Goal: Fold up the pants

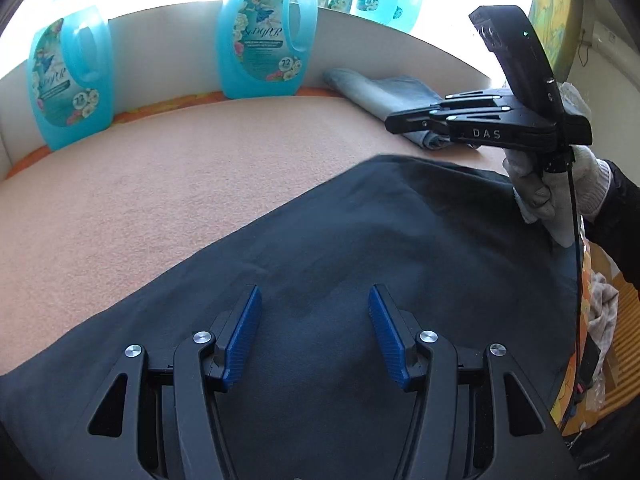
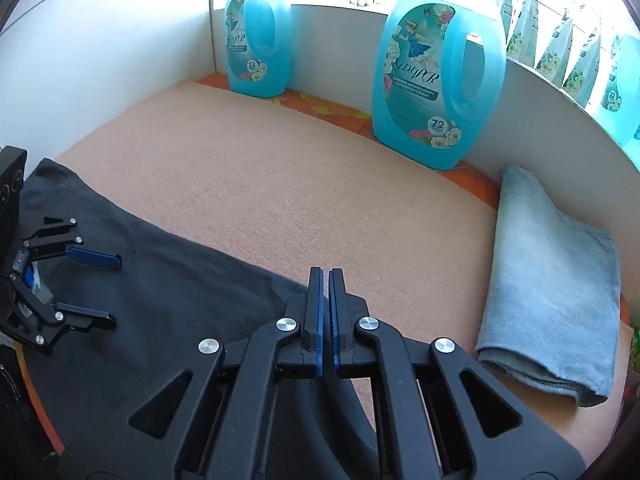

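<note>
Dark pants [image 1: 320, 240] lie spread flat across the near part of a peach-coloured cloth surface [image 2: 280, 184], the landmark for everything else seen from the two wrist cameras. At the surface's left rear corner, against a white back panel [image 2: 340, 40], stands a turquoise detergent jug [image 2: 258, 40] whose label shows a "72" badge. Further right along the back edge, a larger-looking jug [image 2: 432, 80] carries a fairy picture, white flowers, script lettering and the lines "GARDENIA AROMATHERAPY LAUNDRY DETERGENT", again with a "72" badge. More of the same packs line the sill behind the panel; their print is too small to read. At the surface's right end lies a folded light-blue denim garment [image 2: 552, 280].

Above the pants, the left gripper [image 1: 316, 336] hovers with its blue-padded jaws apart and nothing between them. The right gripper [image 2: 325, 320], stamped "DAS" on its side in the left view and carried in a white-gloved hand [image 1: 560, 188], has its jaws closed together with nothing between them, its tip over the pants' far edge.
</note>
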Motion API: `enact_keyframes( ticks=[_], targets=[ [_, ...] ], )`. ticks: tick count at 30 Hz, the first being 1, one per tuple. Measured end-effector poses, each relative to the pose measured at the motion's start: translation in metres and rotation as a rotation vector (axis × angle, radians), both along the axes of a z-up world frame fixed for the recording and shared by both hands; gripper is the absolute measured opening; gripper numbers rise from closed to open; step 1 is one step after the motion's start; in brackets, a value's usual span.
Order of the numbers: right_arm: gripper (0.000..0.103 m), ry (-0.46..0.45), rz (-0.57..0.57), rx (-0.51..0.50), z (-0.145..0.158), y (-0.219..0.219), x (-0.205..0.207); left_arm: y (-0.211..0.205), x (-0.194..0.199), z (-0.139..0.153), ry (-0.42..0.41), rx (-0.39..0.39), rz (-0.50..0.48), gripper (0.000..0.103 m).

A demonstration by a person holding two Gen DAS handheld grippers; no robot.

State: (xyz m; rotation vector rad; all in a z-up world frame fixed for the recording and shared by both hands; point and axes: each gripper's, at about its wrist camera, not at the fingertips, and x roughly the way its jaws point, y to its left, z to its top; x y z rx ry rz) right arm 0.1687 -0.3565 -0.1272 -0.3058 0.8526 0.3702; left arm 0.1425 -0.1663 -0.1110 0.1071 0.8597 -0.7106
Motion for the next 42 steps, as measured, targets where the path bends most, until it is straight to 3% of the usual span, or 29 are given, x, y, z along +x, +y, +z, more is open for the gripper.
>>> enact_keyframes(
  ticks=[2,7,9,11,12,20,30,35,42],
  targets=[
    [0.003,0.005,-0.03,-0.037,-0.007,-0.001,0.004,0.006,0.0,0.003,-0.007,-0.008,0.026,0.055],
    [0.005,0.011,-0.095,0.058,0.009,-0.013,0.003,0.036,-0.014,0.021,-0.042,-0.041,0.097,0.055],
    [0.014,-0.009,-0.087,0.076,0.02,-0.008,-0.003,0.056,-0.024,0.028,-0.052,-0.057,0.139,0.055],
    [0.04,-0.044,-0.072,0.091,0.032,0.002,-0.012,0.076,-0.033,0.033,-0.064,-0.072,0.189,0.055],
    [0.041,-0.057,-0.058,0.101,0.037,0.008,-0.017,0.085,-0.036,0.036,-0.071,-0.078,0.218,0.055],
    [0.041,-0.053,0.048,0.193,0.061,0.066,-0.045,0.186,-0.092,0.04,-0.097,-0.138,0.486,0.055],
    [0.042,-0.023,0.224,0.225,0.069,0.174,-0.044,0.301,-0.142,0.021,-0.083,-0.188,0.799,0.055],
    [0.05,0.001,0.326,0.234,0.07,0.232,-0.038,0.345,-0.151,0.006,-0.065,-0.241,0.912,0.055],
    [0.051,0.1,0.496,0.273,0.064,0.338,-0.029,0.374,-0.148,-0.019,-0.032,-0.295,0.981,0.055]
  ],
)
